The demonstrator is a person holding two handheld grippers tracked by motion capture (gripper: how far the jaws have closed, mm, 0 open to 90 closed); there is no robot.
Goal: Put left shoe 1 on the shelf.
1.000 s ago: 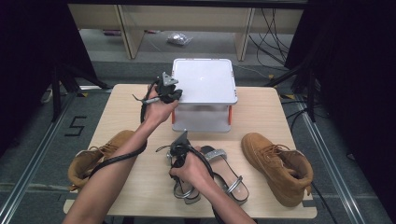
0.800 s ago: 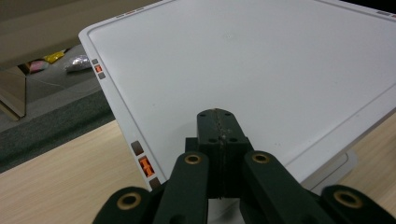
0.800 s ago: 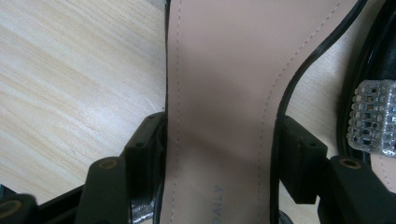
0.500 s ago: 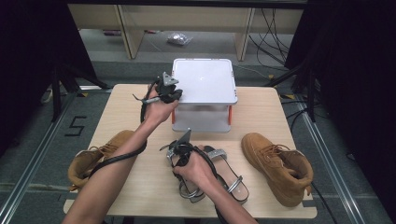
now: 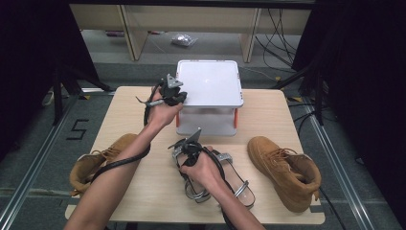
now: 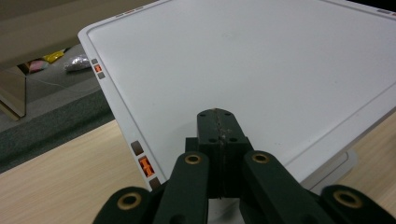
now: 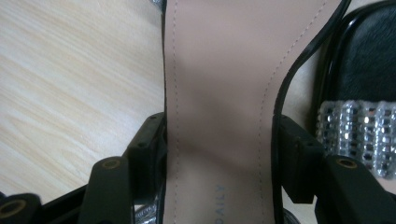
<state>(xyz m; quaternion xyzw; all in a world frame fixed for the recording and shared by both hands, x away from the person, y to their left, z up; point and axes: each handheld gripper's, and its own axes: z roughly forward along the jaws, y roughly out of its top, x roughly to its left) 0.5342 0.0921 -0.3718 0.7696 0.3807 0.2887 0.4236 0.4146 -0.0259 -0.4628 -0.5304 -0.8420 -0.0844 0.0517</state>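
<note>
Left gripper (image 5: 168, 94) raised, jaws pressed together over the white box lid (image 6: 261, 70). Right gripper (image 7: 219, 154) angled down, jaws straddling, just closing on, the sandal (image 7: 219, 70) on the counter (image 5: 129, 120).

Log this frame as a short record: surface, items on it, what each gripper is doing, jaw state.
surface: wooden table
rack: white two-tier shoe rack at the far middle
boots: tan boot at the right, second tan boot at the left edge
sandals: pair of silver-strapped sandals, near middle
left gripper: jaws shut, tips resting on the rack's top near its corner
right gripper: jaws astride one sandal, at the sides of its sole; jaws have just been closing
</note>
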